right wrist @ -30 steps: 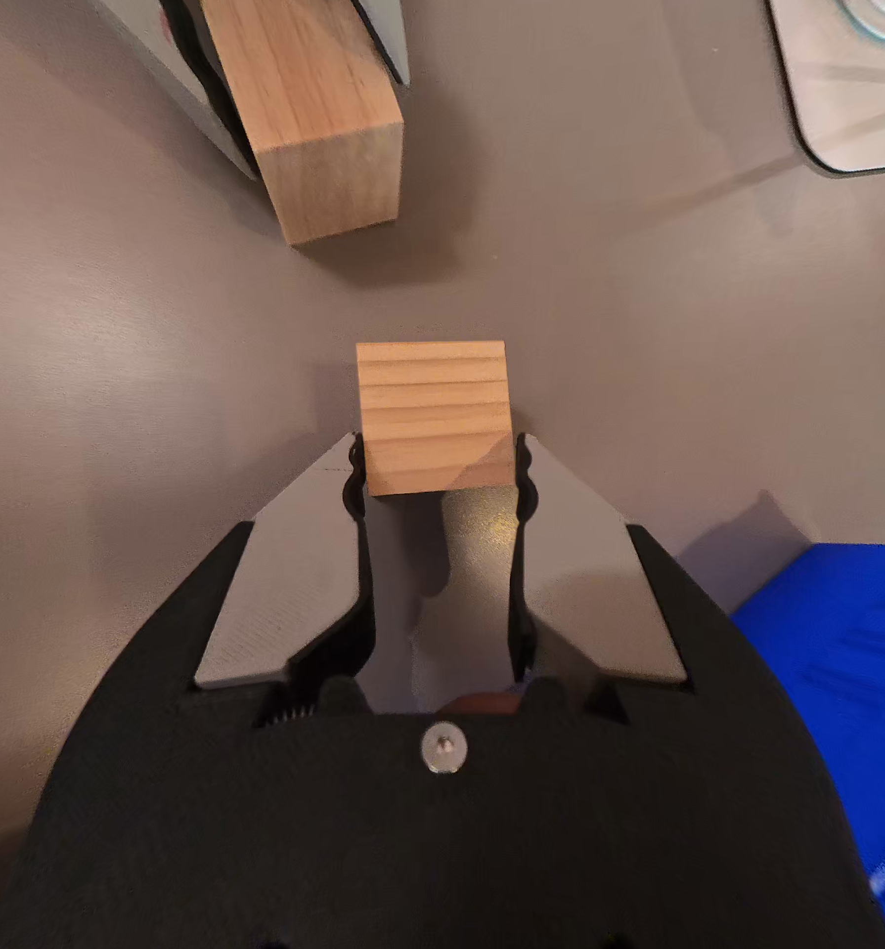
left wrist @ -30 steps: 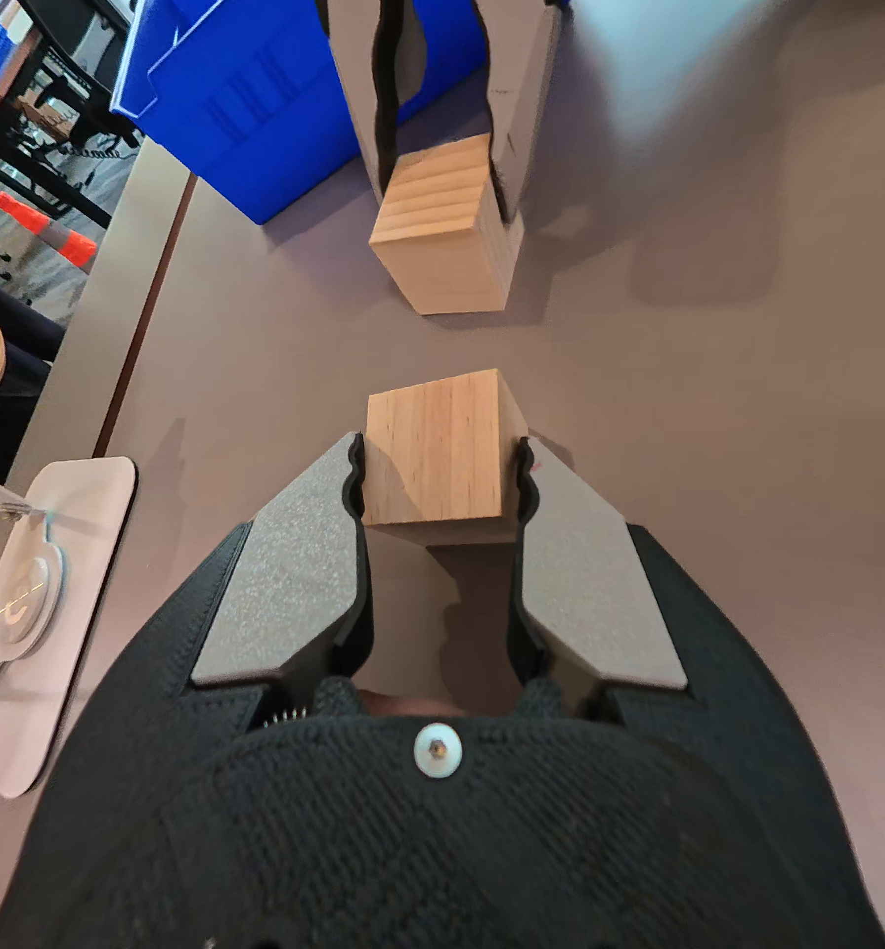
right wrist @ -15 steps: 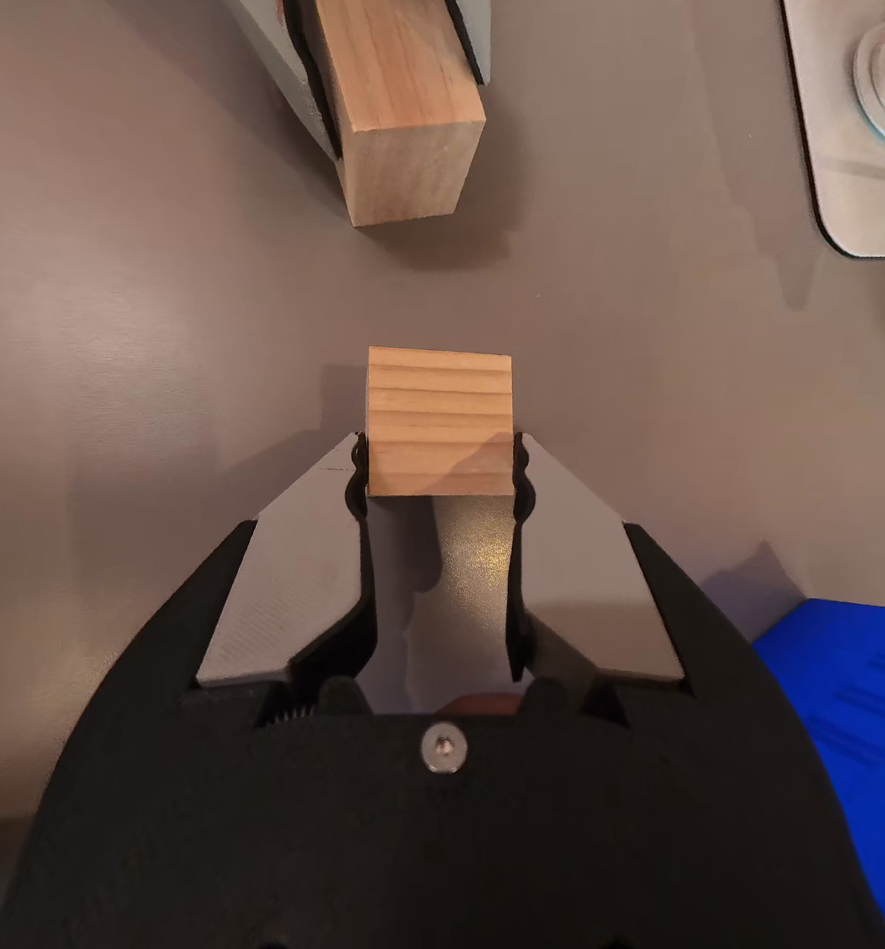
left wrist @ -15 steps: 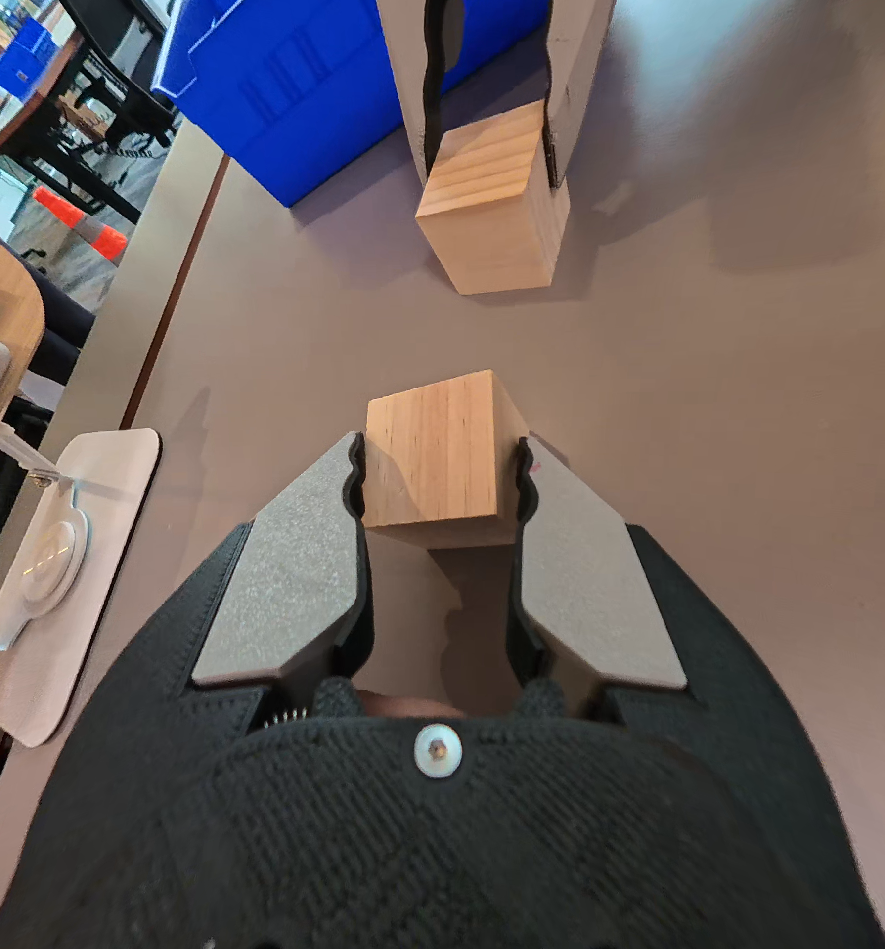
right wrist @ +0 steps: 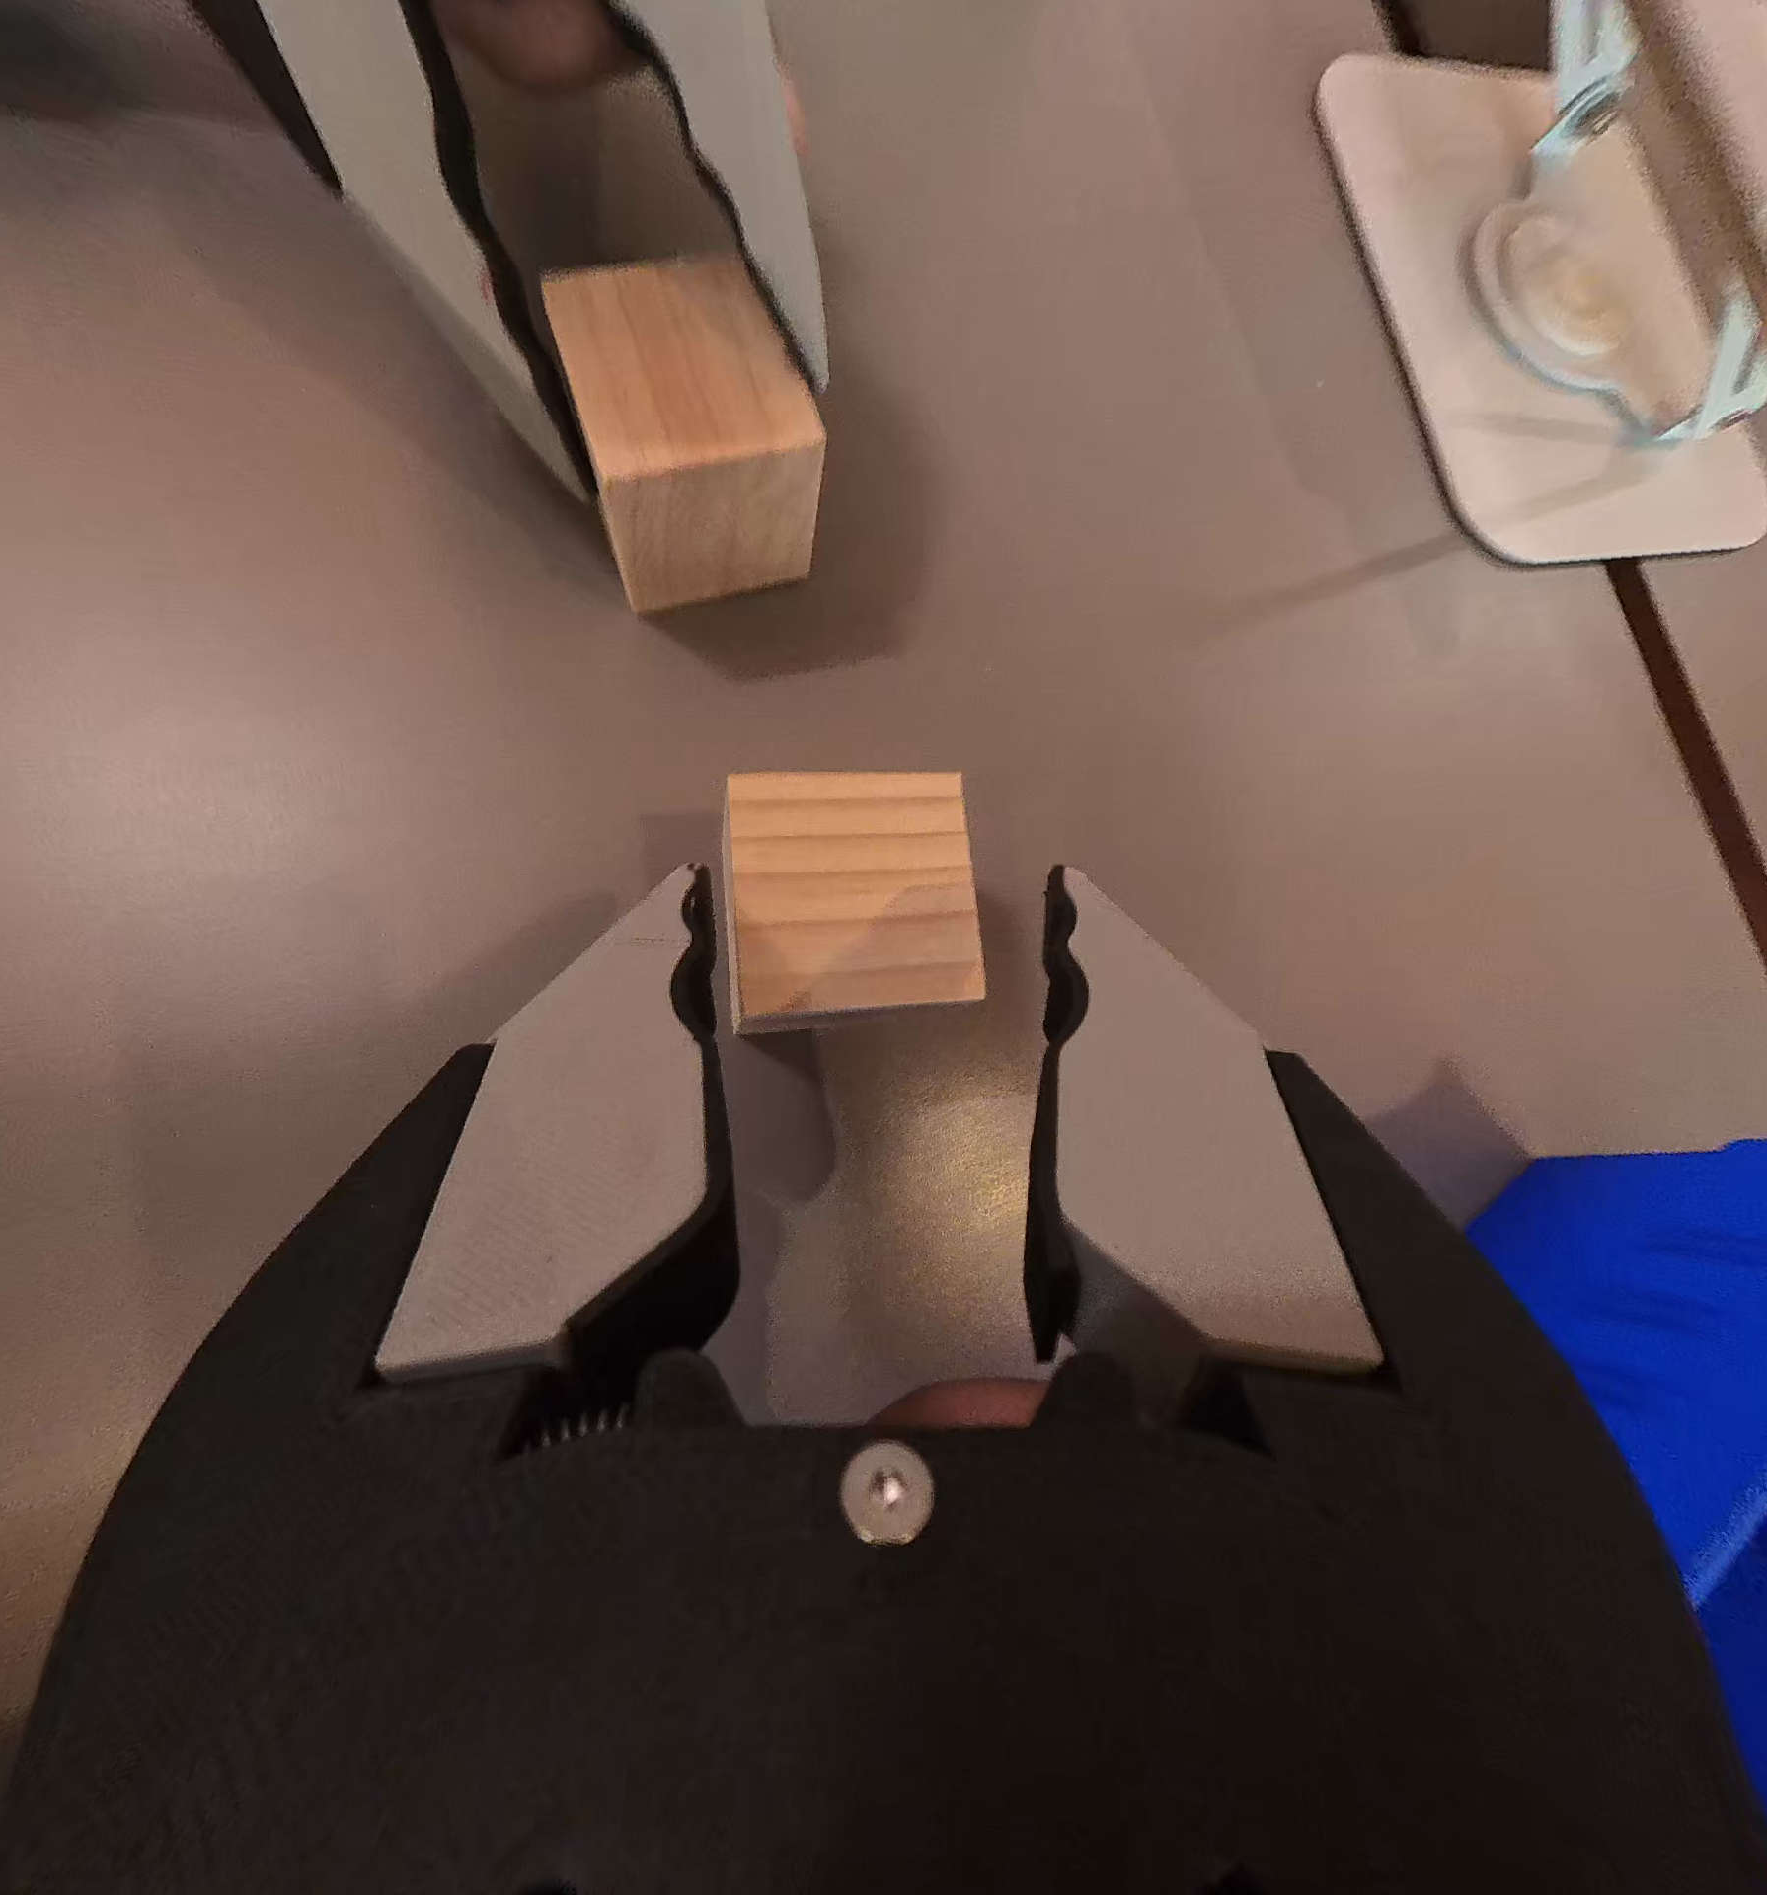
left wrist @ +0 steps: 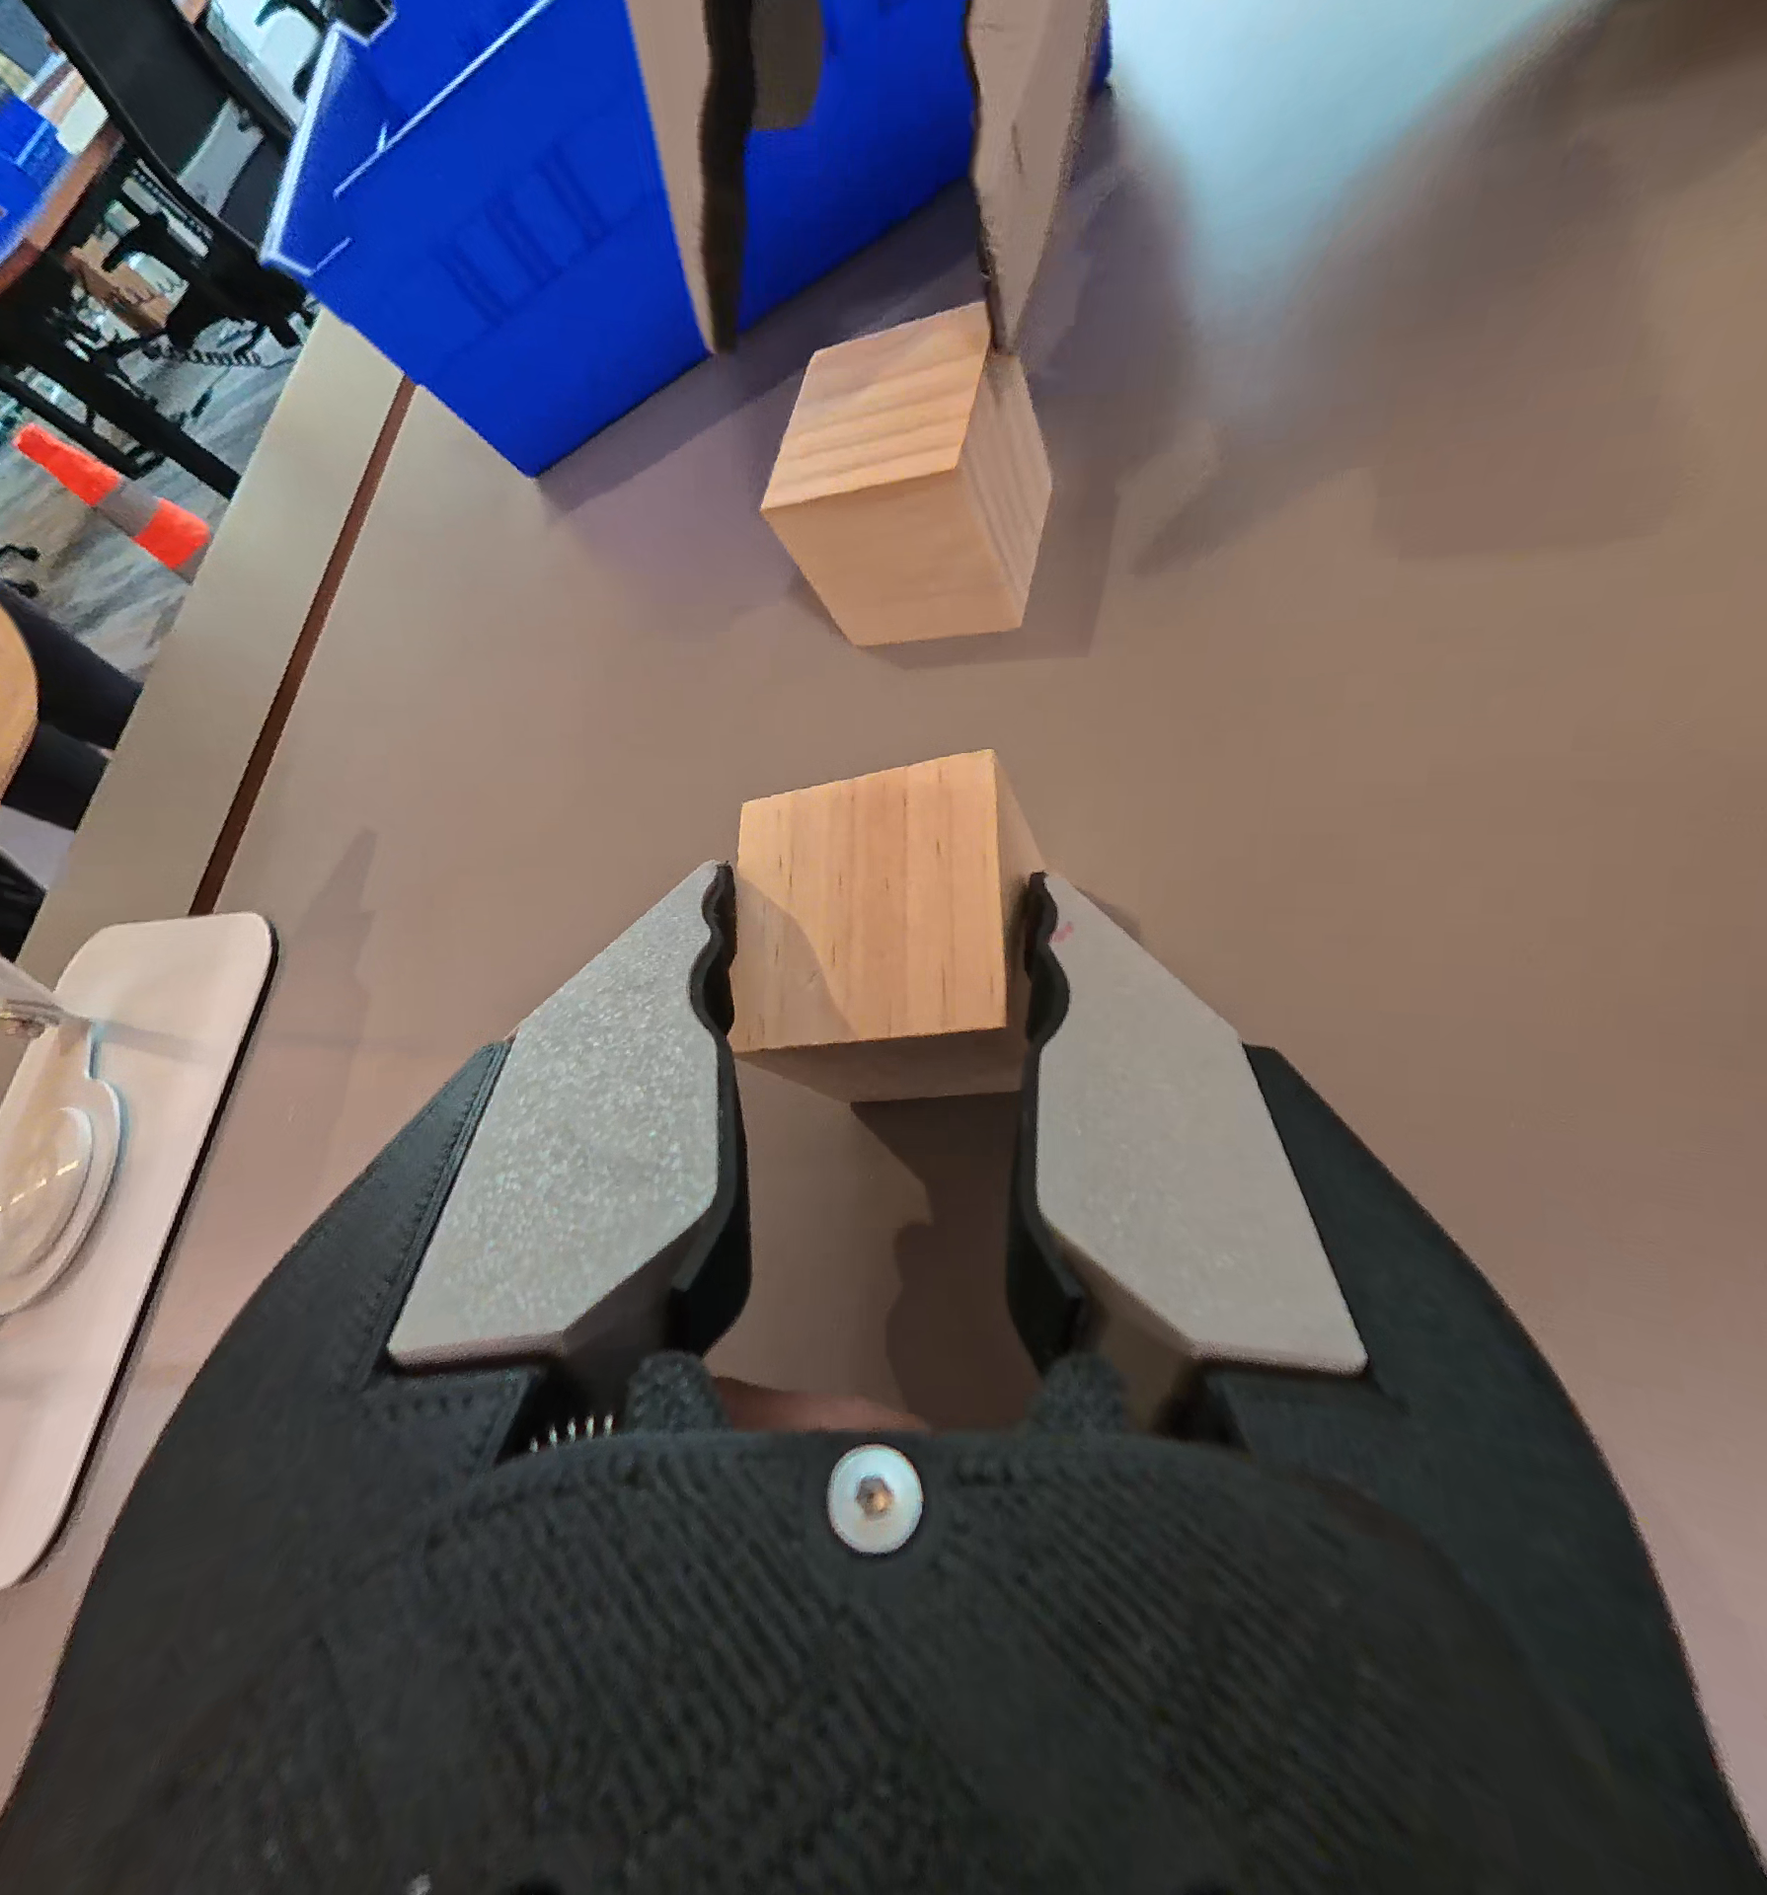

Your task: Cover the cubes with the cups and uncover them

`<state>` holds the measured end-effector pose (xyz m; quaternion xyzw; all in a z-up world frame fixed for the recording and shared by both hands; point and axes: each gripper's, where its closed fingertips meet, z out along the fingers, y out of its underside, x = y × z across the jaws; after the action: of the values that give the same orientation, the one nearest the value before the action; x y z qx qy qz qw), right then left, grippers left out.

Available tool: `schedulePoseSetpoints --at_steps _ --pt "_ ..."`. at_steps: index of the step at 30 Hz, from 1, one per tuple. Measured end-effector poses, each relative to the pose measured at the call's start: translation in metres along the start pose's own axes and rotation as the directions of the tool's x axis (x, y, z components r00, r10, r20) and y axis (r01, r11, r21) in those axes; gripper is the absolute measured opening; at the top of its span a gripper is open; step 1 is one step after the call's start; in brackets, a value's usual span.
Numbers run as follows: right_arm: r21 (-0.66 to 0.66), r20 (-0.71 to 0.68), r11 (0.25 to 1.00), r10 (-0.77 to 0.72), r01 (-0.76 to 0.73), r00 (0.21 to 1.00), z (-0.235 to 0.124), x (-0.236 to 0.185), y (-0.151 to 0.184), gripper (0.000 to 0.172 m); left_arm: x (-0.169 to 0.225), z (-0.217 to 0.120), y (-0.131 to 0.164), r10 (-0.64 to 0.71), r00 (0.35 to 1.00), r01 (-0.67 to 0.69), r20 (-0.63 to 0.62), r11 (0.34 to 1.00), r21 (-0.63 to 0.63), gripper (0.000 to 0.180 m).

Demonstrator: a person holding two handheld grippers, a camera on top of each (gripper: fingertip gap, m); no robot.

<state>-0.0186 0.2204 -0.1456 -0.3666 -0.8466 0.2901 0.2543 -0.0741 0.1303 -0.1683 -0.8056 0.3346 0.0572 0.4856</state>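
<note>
Two light wooden cubes are on a brown-grey table. My left gripper is shut on one cube, with both pads against its sides, low over the table. The right wrist view shows the same grasp, this cube sitting between the left fingers. My right gripper is open. The other cube rests on the table between its fingers, with a gap on each side. In the left wrist view this cube stands free below the raised right fingers. No cup is in view.
A blue bin stands at the table's far side and also shows in the right wrist view. A white base plate with a stand sits near the table edge and shows in the right wrist view.
My right gripper opened and let go of its cube, which now sits on the table, and the gripper drew back and up. My left gripper kept its hold.
</note>
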Motion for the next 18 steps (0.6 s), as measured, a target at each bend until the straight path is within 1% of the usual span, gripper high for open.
schedulePoseSetpoints --at_steps 3,5,6,7,8,9,10,11,12,14,15,16,17,18 --pt "0.120 -0.073 0.992 0.042 -0.033 0.996 -0.022 0.013 -0.024 0.060 0.002 0.003 -0.004 0.026 1.000 -0.026 -0.001 1.000 0.003 0.056" --pt "0.224 -0.208 0.972 0.122 -0.074 0.971 -0.048 0.037 -0.041 0.059 0.003 0.003 -0.005 0.042 0.999 -0.042 0.004 0.999 0.003 0.056" --pt "0.266 -0.300 0.958 0.187 -0.106 0.935 -0.063 0.055 -0.044 0.057 0.003 0.002 -0.004 0.044 0.999 -0.044 0.004 0.999 0.002 0.056" --pt "0.288 -0.422 0.947 0.259 -0.142 0.869 -0.080 0.077 -0.040 0.050 0.003 0.002 -0.004 0.042 0.999 -0.042 0.002 0.999 0.000 0.056" --pt "0.292 -0.553 0.939 0.320 -0.181 0.769 -0.099 0.100 -0.030 0.046 0.004 0.001 -0.004 0.039 0.999 -0.039 0.001 0.999 -0.001 0.056" --pt "0.292 -0.650 0.932 0.357 -0.214 0.671 -0.115 0.115 -0.017 0.046 0.004 0.001 -0.004 0.037 0.999 -0.037 0.001 0.999 -0.002 0.056" --pt "0.288 -0.693 0.928 0.373 -0.237 0.617 -0.123 0.123 -0.007 0.046 0.004 0.002 -0.004 0.036 0.999 -0.036 0.001 0.999 -0.001 0.056" --pt "0.271 -0.697 0.926 0.376 -0.261 0.611 -0.121 0.124 0.001 0.046 0.004 0.002 -0.004 0.036 0.999 -0.036 0.001 0.999 -0.001 0.056" --pt "0.239 -0.686 0.927 0.373 -0.290 0.624 -0.114 0.124 0.011 0.045 0.004 0.002 -0.005 0.036 0.999 -0.036 0.001 0.999 -0.002 0.056" --pt "0.150 -0.689 0.918 0.364 -0.368 0.627 -0.101 0.127 0.033 0.045 0.004 0.002 -0.005 0.035 0.999 -0.035 0.003 0.999 -0.004 0.056" --pt "0.105 -0.690 0.908 0.361 -0.407 0.628 -0.095 0.128 0.041 0.040 0.004 0.002 -0.005 0.035 0.999 -0.035 0.004 0.999 -0.004 0.056" --pt "0.072 -0.699 0.897 0.358 -0.437 0.619 -0.093 0.129 0.049 0.029 0.004 0.002 -0.004 0.034 0.999 -0.034 0.004 0.999 -0.004 0.056" --pt "0.041 -0.708 0.890 0.346 -0.454 0.615 -0.093 0.129 0.055 0.007 0.004 0.002 -0.004 0.032 0.999 -0.032 0.004 0.999 -0.005 0.056" --pt "0.006 -0.710 0.886 0.330 -0.464 0.622 -0.092 0.127 0.061 0.000 0.004 0.002 -0.004 0.031 1.000 -0.031 0.005 1.000 -0.004 0.056"
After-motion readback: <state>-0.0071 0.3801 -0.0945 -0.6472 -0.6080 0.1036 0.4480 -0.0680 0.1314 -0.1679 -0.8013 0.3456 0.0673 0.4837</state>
